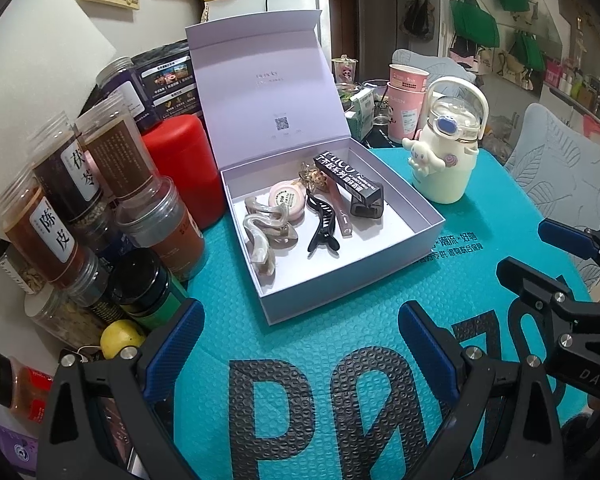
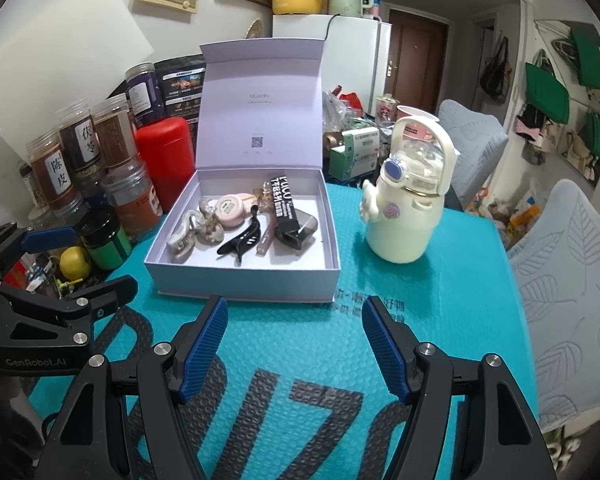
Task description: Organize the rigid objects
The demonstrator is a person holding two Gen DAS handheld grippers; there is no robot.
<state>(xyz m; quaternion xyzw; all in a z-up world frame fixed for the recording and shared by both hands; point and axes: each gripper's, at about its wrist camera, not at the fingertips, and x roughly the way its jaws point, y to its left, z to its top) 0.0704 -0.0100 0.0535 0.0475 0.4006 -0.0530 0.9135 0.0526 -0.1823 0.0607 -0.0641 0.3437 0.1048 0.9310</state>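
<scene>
Both claws stand open and empty: the left gripper (image 1: 302,354) at the bottom of its view, the right gripper (image 2: 294,350) at the bottom of its own, each hovering over the teal mat (image 2: 300,360) short of the box (image 2: 244,284).

The likeliest trouble, as I judge it, is the lid (image 2: 260,108). It stands upright at the box's far edge, centre-top of the frame, and a claw reaching in deep could knock it back into the red tin (image 2: 164,160) or the jars (image 2: 80,152) stacked at the left. Those jars are piled loosely, so a nudge could topple them. The bottle (image 2: 404,216), right of centre and apart from the box, is tall and could tip if a finger swings wide. Inside the box the items lie crowded and touching, so a grab at one may drag its neighbour.

The box holds, left to right in the right wrist view, a pale clip (image 2: 188,232), a pink round case (image 2: 232,210), a black clip (image 2: 242,242), a slim pink tube (image 2: 265,240), a black carton (image 2: 286,206) and a dark case (image 2: 294,234). A small gold piece (image 2: 262,196) sits behind. The right part of the box floor is bare. The jars hold brown dried stuff.
</scene>
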